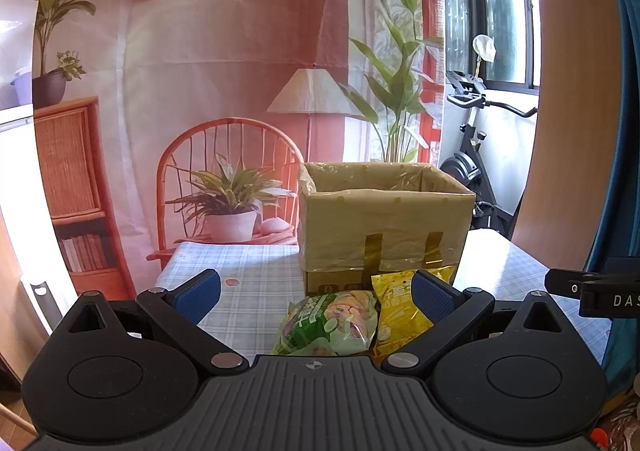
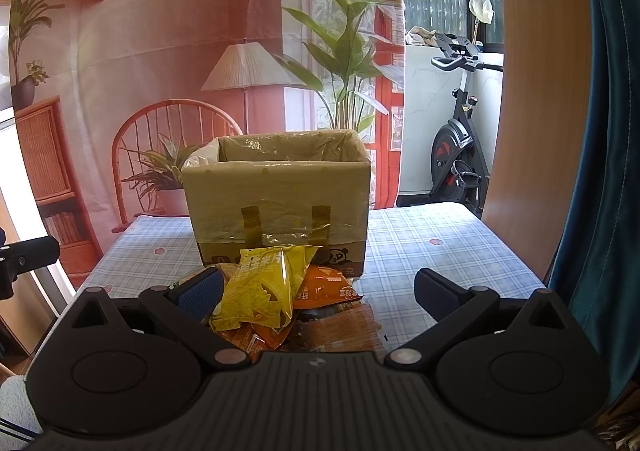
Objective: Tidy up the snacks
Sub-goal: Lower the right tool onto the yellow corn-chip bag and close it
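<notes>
A cardboard box (image 1: 384,219) lined with clear plastic stands open on the checked tablecloth (image 1: 256,279); it also shows in the right wrist view (image 2: 280,195). In front of it lie a green snack bag (image 1: 332,323) and a yellow snack bag (image 1: 400,311). The right wrist view shows the yellow bag (image 2: 260,287) on top of orange packets (image 2: 324,287). My left gripper (image 1: 316,291) is open and empty, just short of the green bag. My right gripper (image 2: 316,295) is open and empty, with the snack pile between its fingers.
A printed backdrop of a room hangs behind the table. An exercise bike (image 2: 460,155) stands at the back right near a window. A wooden panel (image 2: 536,91) and a teal curtain (image 2: 608,131) border the right side. The tablecloth (image 2: 440,243) stretches right of the box.
</notes>
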Tool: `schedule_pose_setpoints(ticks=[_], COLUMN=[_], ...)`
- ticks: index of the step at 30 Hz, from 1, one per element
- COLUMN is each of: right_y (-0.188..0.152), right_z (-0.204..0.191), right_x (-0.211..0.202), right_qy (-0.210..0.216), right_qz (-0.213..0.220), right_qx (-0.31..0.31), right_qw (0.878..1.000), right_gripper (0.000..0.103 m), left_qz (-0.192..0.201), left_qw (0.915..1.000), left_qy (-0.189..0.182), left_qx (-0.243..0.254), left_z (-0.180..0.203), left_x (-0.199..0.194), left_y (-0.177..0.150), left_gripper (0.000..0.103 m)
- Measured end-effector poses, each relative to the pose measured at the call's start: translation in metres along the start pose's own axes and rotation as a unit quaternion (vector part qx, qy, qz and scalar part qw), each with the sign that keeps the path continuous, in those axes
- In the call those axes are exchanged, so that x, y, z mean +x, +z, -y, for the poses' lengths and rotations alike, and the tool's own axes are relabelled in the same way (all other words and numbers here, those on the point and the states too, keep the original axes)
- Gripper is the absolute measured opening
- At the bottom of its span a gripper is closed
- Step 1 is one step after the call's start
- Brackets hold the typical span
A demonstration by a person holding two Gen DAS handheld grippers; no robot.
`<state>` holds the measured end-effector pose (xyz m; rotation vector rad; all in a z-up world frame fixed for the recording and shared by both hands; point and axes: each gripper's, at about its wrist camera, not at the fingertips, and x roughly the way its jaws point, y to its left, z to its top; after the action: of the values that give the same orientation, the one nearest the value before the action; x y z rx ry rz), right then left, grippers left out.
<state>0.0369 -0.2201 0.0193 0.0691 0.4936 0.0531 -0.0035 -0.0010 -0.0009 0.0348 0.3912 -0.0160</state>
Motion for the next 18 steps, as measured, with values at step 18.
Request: schedule_pose_setpoints(ticks=[18], right_y=[-0.009], right_z=[0.006], right_x=[0.053], right_qy=[0.015], right_qz=[0.001], right_qx=[-0.043], right_qw=[0.999], right_gripper=[0.103], left_qz=[-0.098], left_qw=[0.9948], left_qy=[0.015], left_qx=[-0.022], left_z=[-0.014], left_x=[0.072], left_y=[-0.027], left_gripper=[0.102])
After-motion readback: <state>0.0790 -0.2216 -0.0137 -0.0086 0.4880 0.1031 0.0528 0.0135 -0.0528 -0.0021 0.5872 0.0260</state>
